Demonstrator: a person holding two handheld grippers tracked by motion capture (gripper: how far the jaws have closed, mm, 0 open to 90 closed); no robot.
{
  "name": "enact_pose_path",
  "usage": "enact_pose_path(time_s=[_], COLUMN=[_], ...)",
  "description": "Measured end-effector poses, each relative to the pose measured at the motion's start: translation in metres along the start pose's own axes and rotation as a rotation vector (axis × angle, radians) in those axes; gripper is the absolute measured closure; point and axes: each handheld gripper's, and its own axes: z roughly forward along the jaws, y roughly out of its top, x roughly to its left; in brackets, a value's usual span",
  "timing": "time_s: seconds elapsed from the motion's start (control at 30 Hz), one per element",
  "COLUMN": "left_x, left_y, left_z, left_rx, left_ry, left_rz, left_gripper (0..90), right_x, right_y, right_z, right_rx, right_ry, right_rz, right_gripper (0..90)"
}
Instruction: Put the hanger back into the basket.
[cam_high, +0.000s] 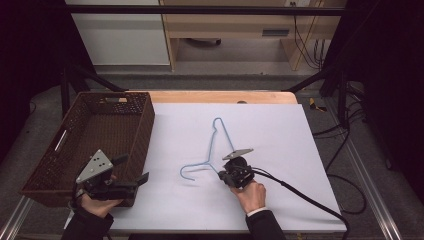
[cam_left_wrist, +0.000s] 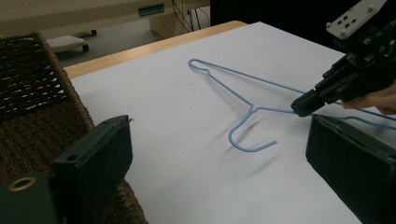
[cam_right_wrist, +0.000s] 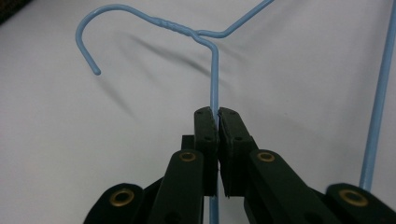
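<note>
your right gripper (cam_right_wrist: 217, 116) has its jaws clamped on the blue wire hanger (cam_right_wrist: 214, 74), hook ahead of them. your left gripper (cam_left_wrist: 219, 158) gapes wide, empty, basket (cam_left_wrist: 32, 93) beside one jaw.

Hanger (cam_right_wrist: 212, 70) lower bar past frame edge

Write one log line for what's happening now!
right gripper: shut on blue wire hanger | left gripper: open, beside brown wicker basket

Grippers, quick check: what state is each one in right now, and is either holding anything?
Left gripper: open, holding nothing, beside the wicker basket.
Right gripper: closed on the blue wire hanger, gripping its shoulder wire near the neck.
</note>
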Motion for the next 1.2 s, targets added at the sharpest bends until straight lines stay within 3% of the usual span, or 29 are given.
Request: enact_pose_path(time_s=[0.3, 0.57, 0.87, 1.2], left_x=[-0.009, -0.024, -0.040, -0.046], left_y=[-0.001, -0.004, -0.015, -0.018], left_z=[0.007, 0.020, 0.045, 0.077], left_rx=[0.017, 0.049, 0.099, 0.129], left_ry=[-0.034, -0.083, -0.128, -0.171], left_rz=[0.012, 0.029, 0.039, 0.000], left_gripper=[6.7, 6.6, 7.7, 9.9], right_x=[-0.005, -0.006, -0.006, -0.005], right_y=[0.005, 0.007, 0.008, 0.008], right_z=[-0.022, -0.034, -0.043, -0.047], right_rx=[-0.069, -0.098, -0.123, -0.130], right_ry=[0.039, 0.059, 0.088, 0.096], right_rz=[-0.018, -0.018, -0.012, -0.018], right_gripper=[87.4, 87.4, 87.4, 87.4])
